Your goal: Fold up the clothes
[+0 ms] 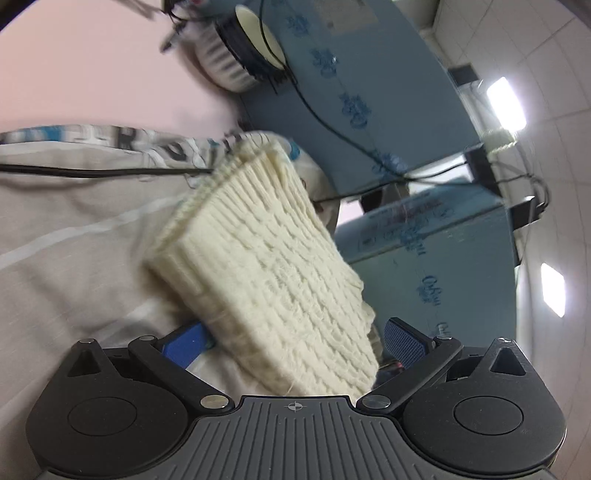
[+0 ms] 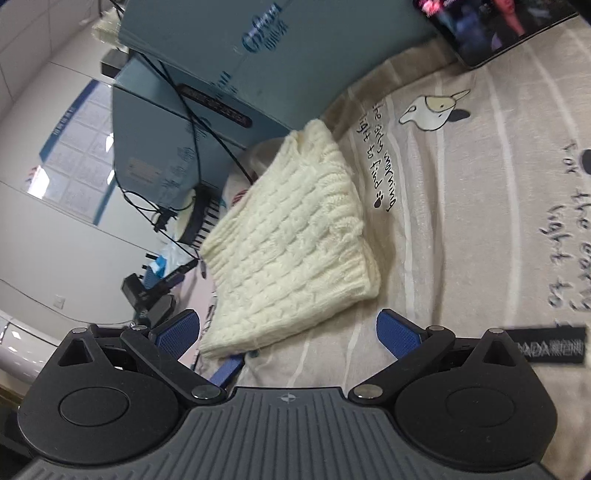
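Observation:
A cream cable-knit garment (image 1: 266, 266), folded into a thick stack, lies on a beige printed sheet (image 1: 74, 229). In the left wrist view my left gripper (image 1: 295, 341) is open, its blue pads (image 1: 404, 341) on either side of the garment's near end, which reaches in between them. In the right wrist view the same garment (image 2: 291, 236) lies just ahead of my right gripper (image 2: 290, 332). That gripper is open, its blue pads (image 2: 397, 332) wide apart, with the garment's near edge between them. I cannot tell whether any pad touches the knit.
Blue cardboard boxes (image 1: 369, 92) (image 2: 207, 122) with black cables stand beyond the garment. A round black-and-white device (image 1: 243, 48) sits near them. A tablet (image 2: 495, 26) with a lit screen lies on the sheet at the far right. A black label (image 2: 546, 345) lies beside my right gripper.

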Demonstrator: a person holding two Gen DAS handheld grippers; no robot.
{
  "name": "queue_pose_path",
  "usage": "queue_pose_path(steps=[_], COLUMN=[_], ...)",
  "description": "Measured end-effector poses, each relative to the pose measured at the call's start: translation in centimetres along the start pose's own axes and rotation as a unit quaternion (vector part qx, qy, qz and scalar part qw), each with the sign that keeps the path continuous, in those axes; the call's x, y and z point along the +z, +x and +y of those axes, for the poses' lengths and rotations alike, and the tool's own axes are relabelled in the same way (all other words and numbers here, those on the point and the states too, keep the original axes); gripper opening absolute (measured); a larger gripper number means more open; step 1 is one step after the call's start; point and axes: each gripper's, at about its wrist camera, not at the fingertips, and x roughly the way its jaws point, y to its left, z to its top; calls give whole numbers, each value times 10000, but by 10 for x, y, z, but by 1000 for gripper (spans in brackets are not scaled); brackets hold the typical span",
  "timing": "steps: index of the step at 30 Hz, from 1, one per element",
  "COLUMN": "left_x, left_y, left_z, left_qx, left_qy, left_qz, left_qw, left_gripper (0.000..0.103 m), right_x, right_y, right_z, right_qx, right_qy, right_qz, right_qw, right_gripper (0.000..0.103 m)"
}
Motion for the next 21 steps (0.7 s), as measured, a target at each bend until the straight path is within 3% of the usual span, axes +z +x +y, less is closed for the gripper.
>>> queue_pose_path(steps=[6, 9, 10, 11, 12, 13, 15, 17, 18, 21], left_x=[1, -9, -12, -13, -14, -14, -13, -15, -17, -26], left_y=[5, 9, 11, 11, 11, 11, 9, 5, 1, -12], left_z=[2, -6, -8, -9, -9, -8, -4, -3, -5, -13], left_qx=[-117, 45, 100, 152, 210, 285, 431, 454, 360, 78], left_qy=[244, 764, 905, 975, 1019, 1055, 1043, 1114, 1233, 1587], left_qz=[-409, -635, -683, -737, -826, -925, -1042, -1180, -1279, -1572], left_qw=[9988, 9950, 9935, 9924, 9911, 9897, 9881, 9857, 9834, 9747], left_gripper=[103, 102, 102, 98, 89, 80, 39, 31, 25, 20], right_x=[18, 20, 18, 15, 11, 7, 1, -2, -3, -10], right_y=[32, 44, 45, 45, 48, 50, 47, 41, 38, 24], right_z=[8, 14, 18, 22, 25, 28, 31, 31, 33, 43], right_qx=[-149, -327, -451, -604, -823, -1025, -1160, -1045, -1012, -889], right_qy=[-243, -456, -551, -677, -843, -1001, -1197, -1233, -1279, -1410], right_qz=[-239, -448, -535, -633, -704, -774, -918, -969, -986, -1103], right_qw=[9993, 9974, 9960, 9939, 9905, 9867, 9817, 9821, 9817, 9798], right_gripper=[103, 101, 93, 77, 69, 54, 44, 33, 31, 26])
